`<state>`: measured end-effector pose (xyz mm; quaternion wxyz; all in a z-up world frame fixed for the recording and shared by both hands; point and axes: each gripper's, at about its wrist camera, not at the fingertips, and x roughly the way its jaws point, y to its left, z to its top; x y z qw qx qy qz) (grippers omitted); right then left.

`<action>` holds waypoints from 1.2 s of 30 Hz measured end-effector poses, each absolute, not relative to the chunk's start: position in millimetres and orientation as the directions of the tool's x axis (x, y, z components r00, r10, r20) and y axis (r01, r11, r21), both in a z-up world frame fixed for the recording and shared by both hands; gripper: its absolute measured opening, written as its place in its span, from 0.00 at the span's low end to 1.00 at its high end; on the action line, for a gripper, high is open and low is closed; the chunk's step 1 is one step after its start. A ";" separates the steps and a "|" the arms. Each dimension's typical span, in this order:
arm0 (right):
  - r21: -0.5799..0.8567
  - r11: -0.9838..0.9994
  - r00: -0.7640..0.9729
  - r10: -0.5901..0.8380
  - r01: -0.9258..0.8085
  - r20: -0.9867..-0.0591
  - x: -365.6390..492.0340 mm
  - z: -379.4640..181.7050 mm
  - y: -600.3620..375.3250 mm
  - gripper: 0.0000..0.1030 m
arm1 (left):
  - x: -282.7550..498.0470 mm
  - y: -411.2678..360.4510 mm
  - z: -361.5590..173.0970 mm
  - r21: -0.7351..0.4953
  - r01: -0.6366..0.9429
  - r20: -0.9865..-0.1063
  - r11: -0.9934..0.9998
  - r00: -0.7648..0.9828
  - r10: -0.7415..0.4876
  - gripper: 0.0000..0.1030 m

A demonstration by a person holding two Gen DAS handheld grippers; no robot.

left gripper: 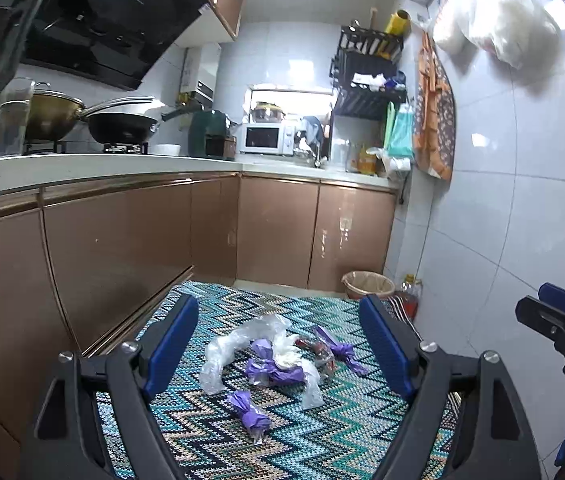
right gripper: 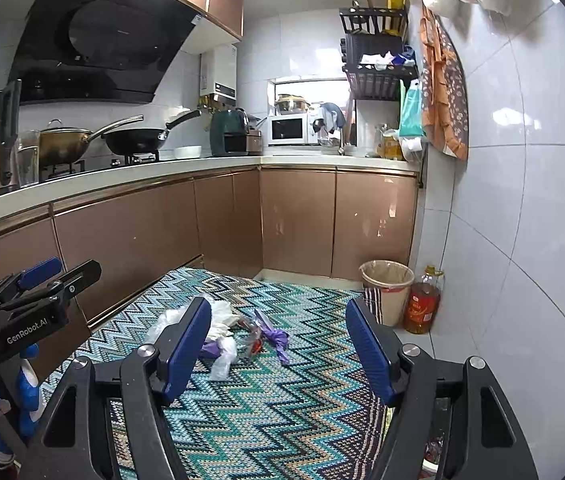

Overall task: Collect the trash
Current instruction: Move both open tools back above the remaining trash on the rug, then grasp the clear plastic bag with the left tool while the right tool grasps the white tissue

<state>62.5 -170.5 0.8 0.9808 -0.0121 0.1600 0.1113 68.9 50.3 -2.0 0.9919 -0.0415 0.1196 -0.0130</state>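
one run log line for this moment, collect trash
phase: approach | left gripper: open, empty | right gripper: open, empty | trash pile: on zigzag mat | bin: lined, far corner

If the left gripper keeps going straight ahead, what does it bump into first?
Probably the trash pile on the rug. It lies right between the open left gripper's fingers, though depth is hard to judge.

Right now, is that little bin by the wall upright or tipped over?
Upright. The bin stands on the floor, open top up, with its liner folded over the rim.
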 end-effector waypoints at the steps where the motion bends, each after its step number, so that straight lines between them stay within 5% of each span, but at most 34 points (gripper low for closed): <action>1: 0.009 0.974 0.925 0.217 -0.225 -0.313 60.6 1.8 -169.0 0.66 | 66.5 53.7 -1.6 -0.092 0.013 -0.229 0.996 0.973 -0.034 0.79; 20: -0.003 0.963 0.910 0.253 -0.269 -0.329 66.9 0.1 -153.1 0.67 | 65.5 82.9 -7.5 -0.108 -0.061 -0.252 0.992 0.967 0.032 0.79; 36: 0.055 0.941 0.805 0.315 -0.333 -0.503 144.8 -54.5 -141.8 0.67 | 134.6 166.9 -73.6 -0.136 -0.179 -0.429 0.974 0.897 0.105 0.79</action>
